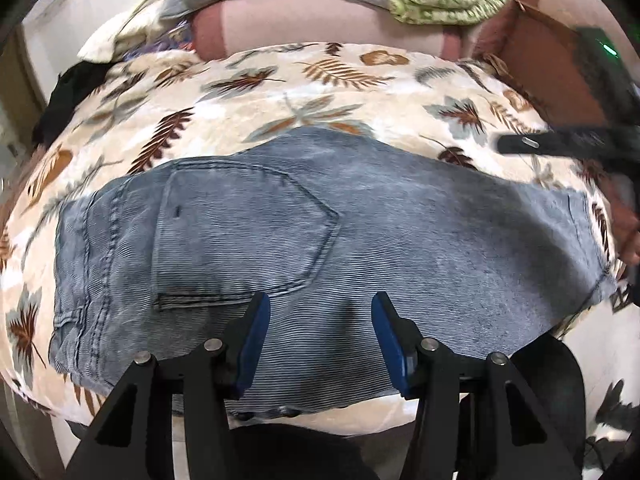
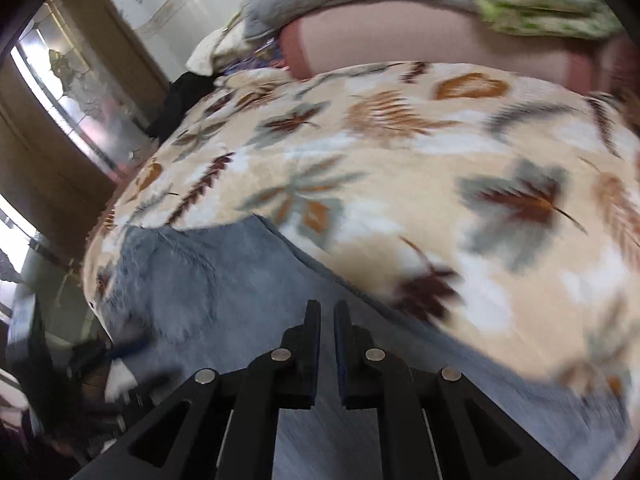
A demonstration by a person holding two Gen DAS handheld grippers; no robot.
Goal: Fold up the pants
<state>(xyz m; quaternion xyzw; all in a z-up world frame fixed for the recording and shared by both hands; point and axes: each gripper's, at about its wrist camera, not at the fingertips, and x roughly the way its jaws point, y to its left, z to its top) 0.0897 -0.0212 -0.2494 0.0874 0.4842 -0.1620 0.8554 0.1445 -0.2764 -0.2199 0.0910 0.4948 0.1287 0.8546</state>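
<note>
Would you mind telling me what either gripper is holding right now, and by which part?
Nothing: the left gripper stands open above the folded jeans, and the right gripper is shut with nothing between its fingers.

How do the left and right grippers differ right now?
Left gripper: jaws stand apart, nothing between the blue pads; right gripper: jaws nearly together, nothing visibly pinched. The left wrist view is sharp, with the gripper poised over the pocket side of the denim pants; the right wrist view is smeared by motion blur. Shared: both point down at the pants on the leaf-print blanket.
</note>
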